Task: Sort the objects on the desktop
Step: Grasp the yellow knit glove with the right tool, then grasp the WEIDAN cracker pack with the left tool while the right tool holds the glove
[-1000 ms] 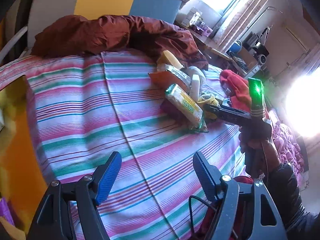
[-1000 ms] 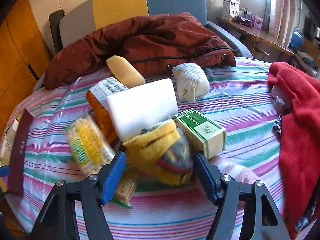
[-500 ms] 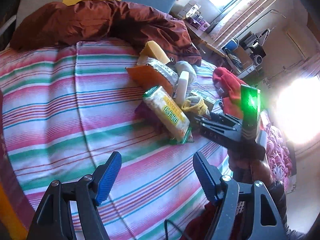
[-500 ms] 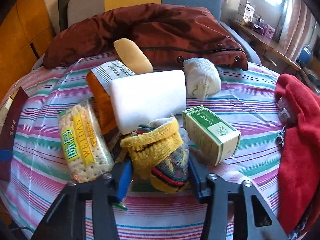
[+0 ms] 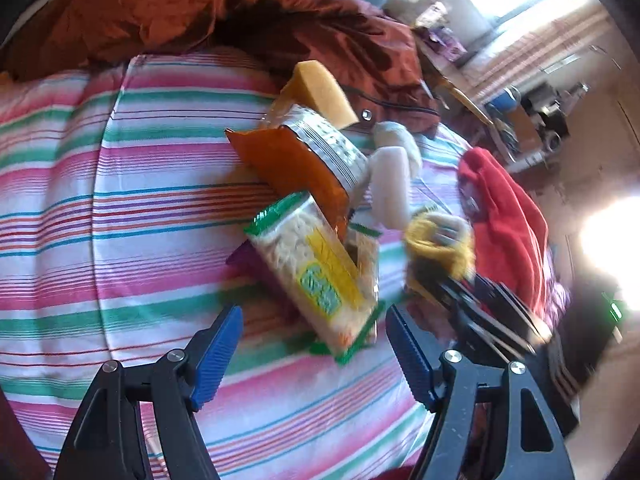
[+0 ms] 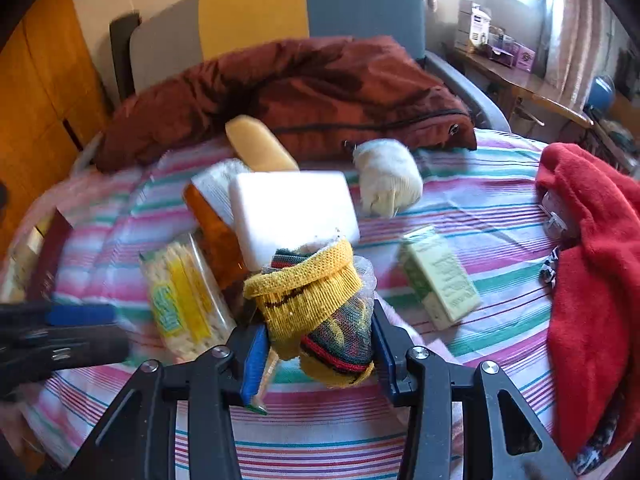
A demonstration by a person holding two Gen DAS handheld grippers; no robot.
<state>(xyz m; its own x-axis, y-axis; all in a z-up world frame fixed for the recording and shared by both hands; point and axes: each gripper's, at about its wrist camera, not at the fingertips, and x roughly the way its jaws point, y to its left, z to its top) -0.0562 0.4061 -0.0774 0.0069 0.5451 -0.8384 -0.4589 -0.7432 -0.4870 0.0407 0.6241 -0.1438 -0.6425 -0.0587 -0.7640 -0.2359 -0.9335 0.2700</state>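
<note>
Nearest, in the right wrist view, our right gripper (image 6: 318,350) was clamped on a yellow-cuffed knitted sock (image 6: 320,304), both blue pads pressed against its sides. Only that view showed the green box (image 6: 440,276) lying flat just right of the sock on the striped sheet (image 6: 480,224). From the left wrist view, our left gripper (image 5: 314,344) stood with its jaws apart and nothing between them, just short of the cracker packet (image 5: 320,272). That view alone showed the packet resting on a purple object (image 5: 246,258). Beyond lay the orange snack bag (image 5: 288,164), the white sponge (image 6: 292,212), a yellow sponge (image 6: 256,144) and a white sock bundle (image 6: 386,182). Farthest back sat the brown jacket (image 6: 304,84).
</note>
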